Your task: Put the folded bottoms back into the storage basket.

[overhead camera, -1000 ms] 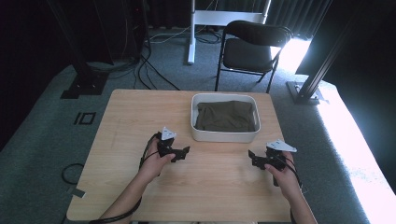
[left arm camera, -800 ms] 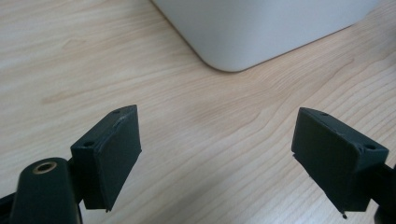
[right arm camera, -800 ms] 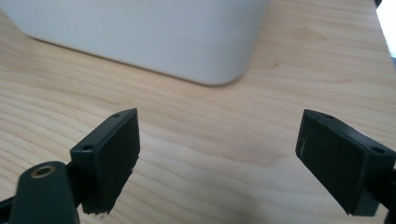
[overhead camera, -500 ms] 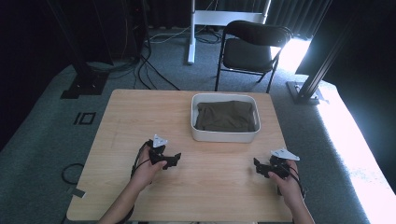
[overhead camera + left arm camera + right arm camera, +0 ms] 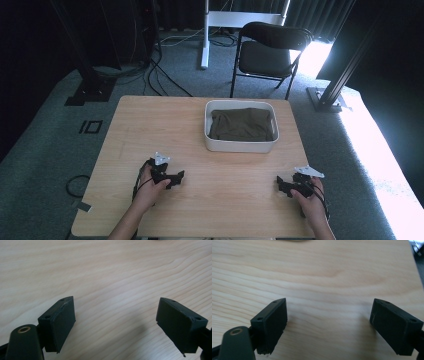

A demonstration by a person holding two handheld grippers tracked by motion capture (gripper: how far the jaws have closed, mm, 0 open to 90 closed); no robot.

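A white rectangular bin (image 5: pixel 241 145) stands on the wooden table (image 5: pixel 150 125) at the back right, with a dark olive cloth (image 5: pixel 242 124) folded inside it. My left gripper (image 5: pixel 179 177) rests low over the table's front left, held in a hand, well short of the bin. In the left gripper view its jaws stand wide apart (image 5: pixel 116 322) with bare wood between them. My right gripper (image 5: pixel 280 186) sits low at the front right. In the right gripper view its jaws also stand wide (image 5: pixel 329 323) over bare wood.
A black folding chair (image 5: pixel 270 52) stands on the grey carpet behind the table. A white stand leg (image 5: pixel 205 35) and cables lie farther back. A black frame post (image 5: pixel 345 75) rises at the right. Bright light falls on the floor to the right.
Both hands have drawn back toward the table's front edge and sunk closer to the wood. The jaws of both grippers look unchanged. The bin and cloth have not moved.
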